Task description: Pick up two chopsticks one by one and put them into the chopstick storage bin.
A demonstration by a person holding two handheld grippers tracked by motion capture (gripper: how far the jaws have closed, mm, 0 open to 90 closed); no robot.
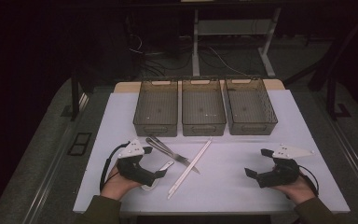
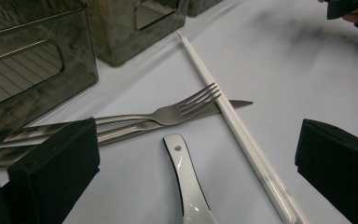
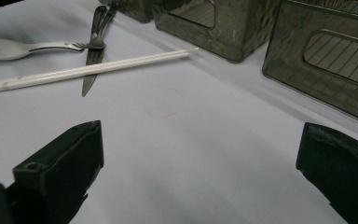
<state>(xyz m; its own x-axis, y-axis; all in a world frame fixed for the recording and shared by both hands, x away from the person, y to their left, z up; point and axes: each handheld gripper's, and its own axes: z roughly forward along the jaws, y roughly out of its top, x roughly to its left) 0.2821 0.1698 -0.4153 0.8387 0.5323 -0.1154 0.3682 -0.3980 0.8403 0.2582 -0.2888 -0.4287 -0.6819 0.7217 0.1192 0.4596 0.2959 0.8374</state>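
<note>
A metal fork [image 1: 162, 146] and knife [image 1: 182, 159] lie crossed on the white table. A pair of white chopsticks [image 1: 191, 168] rests over the knife tip, and a white spoon [image 1: 161, 171] lies nearest the front edge. My left gripper [image 1: 154, 162] is open over the spoon, holding nothing. In the left gripper view the spoon handle [image 2: 186, 177] lies between the open jaws, with the fork [image 2: 168, 114] and chopsticks [image 2: 235, 126] beyond. My right gripper [image 1: 258, 162] is open over bare table. Its view shows the chopsticks [image 3: 121, 64], knife [image 3: 88, 79] and spoon [image 3: 0, 48] farther off.
Three dark see-through bins [image 1: 203, 107] stand side by side at the back of the table, all with nothing inside. Their walls are close in both gripper views [image 2: 28, 70] [image 3: 326, 60]. Bare table surface [image 1: 233, 158] lies between the two grippers.
</note>
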